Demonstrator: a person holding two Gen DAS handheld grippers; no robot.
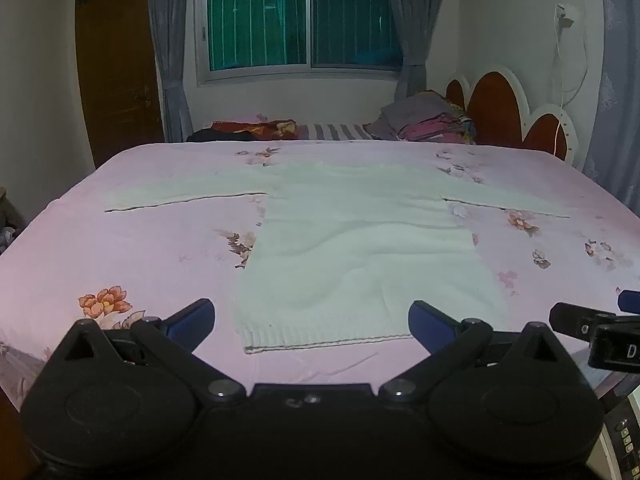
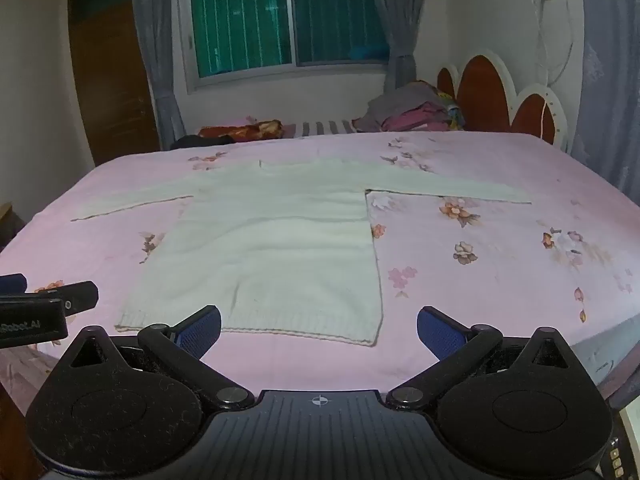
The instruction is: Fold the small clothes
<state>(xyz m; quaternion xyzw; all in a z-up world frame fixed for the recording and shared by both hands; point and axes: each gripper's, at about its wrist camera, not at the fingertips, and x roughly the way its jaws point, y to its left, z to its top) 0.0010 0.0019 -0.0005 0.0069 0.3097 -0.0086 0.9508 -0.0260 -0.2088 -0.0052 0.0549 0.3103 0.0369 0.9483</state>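
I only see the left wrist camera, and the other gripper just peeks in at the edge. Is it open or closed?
Observer: Open. In the right wrist view the right gripper has its blue pads wide apart, holding nothing.
Operator: Is the bottom right corner flat? I can't see it.
Observer: Yes. The white sweater has its hem corner lying flat on the bedsheet, unheld.
Operator: Is my gripper touching it?
Observer: It doesn't look like it. The left gripper sits left of the hem, with no overlap showing.
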